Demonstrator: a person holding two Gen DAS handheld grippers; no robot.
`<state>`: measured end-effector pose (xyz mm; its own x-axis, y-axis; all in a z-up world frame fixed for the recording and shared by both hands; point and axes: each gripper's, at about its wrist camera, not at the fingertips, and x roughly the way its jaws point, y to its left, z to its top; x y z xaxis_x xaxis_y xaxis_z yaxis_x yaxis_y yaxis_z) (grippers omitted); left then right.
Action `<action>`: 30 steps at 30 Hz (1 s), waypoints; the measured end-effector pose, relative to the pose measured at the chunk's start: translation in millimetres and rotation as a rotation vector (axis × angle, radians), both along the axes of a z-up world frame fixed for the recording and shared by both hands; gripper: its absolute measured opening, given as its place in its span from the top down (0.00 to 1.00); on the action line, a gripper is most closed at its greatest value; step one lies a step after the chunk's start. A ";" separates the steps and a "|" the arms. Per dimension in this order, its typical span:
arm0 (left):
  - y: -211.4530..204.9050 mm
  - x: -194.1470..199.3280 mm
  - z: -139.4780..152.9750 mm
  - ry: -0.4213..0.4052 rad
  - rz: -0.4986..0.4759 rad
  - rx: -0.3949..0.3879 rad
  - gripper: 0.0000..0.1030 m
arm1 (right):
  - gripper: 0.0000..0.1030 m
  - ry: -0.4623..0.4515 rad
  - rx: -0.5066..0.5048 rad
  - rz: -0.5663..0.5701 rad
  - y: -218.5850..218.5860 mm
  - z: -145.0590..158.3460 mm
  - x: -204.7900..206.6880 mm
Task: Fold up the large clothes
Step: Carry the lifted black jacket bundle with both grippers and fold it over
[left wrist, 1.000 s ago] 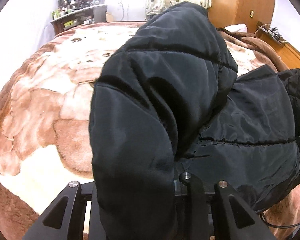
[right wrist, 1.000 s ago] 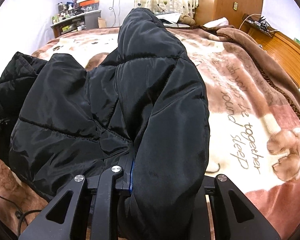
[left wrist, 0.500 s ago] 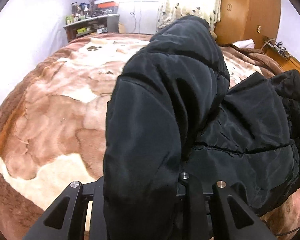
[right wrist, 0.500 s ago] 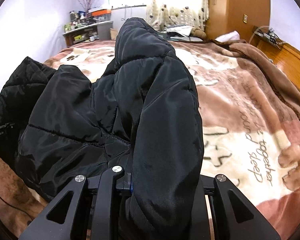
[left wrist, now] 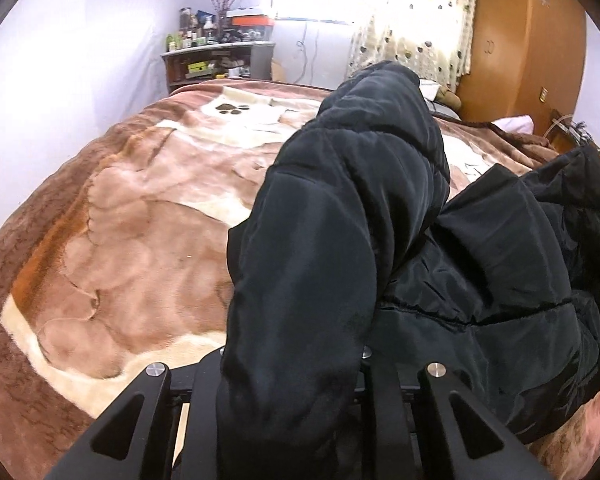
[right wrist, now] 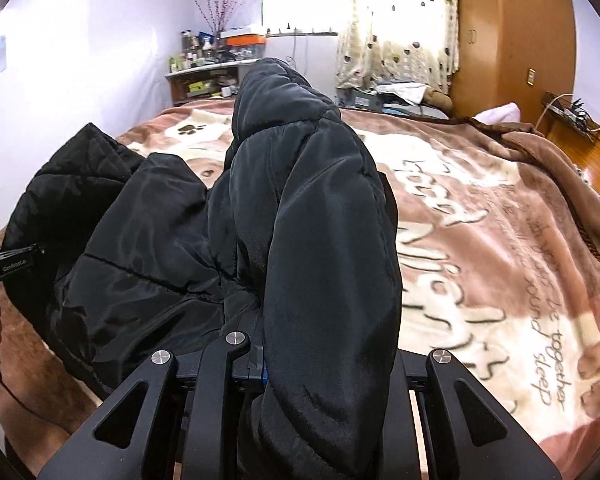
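Underneath everything, a wide bed covered by a plush brown-and-cream blanket with paw prints and cursive lettering (right wrist: 500,240) is filling most of both views. Lying across its near side, a large black quilted puffer jacket (left wrist: 480,280) is spreading over the blanket, with its padded sleeves rising toward each camera. One thick sleeve (left wrist: 320,260) is draping over the left hand-held gripper (left wrist: 296,368), whose fingers are clamped on the fabric. The other sleeve (right wrist: 324,240) is hanging likewise over the right hand-held gripper (right wrist: 300,356), which is pinching it between closed fingers. Behind the bed, a tall orange-brown wooden wardrobe (right wrist: 512,40) is standing beside a cream curtain with heart shapes (right wrist: 396,20), and a cluttered dark wooden shelf (left wrist: 216,60) is sitting in the far corner.
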<state>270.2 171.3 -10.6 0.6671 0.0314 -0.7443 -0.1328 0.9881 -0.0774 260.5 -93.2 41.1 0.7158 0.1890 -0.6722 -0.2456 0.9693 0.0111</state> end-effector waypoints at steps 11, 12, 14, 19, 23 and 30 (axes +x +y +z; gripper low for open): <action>14.0 -8.5 -31.7 0.095 -0.002 0.011 0.80 | 0.79 0.073 0.036 -0.051 -10.9 -30.9 -3.1; 19.0 -3.1 -27.5 0.099 -0.004 0.012 0.80 | 0.79 0.070 0.038 -0.053 -11.6 -30.3 -0.1; 20.9 -3.3 -18.5 0.082 -0.008 -0.004 0.81 | 0.79 0.073 0.051 -0.057 -11.6 -30.0 0.7; 24.0 2.1 1.3 0.047 -0.031 0.023 0.87 | 0.79 0.067 0.097 -0.037 -2.8 -27.3 -2.9; 29.5 8.5 -6.7 0.085 -0.033 0.021 0.86 | 0.79 0.081 0.085 -0.056 -8.0 -38.8 -5.1; 43.8 8.4 -49.3 0.163 0.010 0.063 0.53 | 0.68 0.177 0.041 -0.108 -31.5 -77.0 4.9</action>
<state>278.7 215.0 -59.9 0.5370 0.0877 -0.8390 -0.1485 0.9889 0.0084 265.4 -124.7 -36.0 0.6050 0.1473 -0.7825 -0.1306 0.9878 0.0849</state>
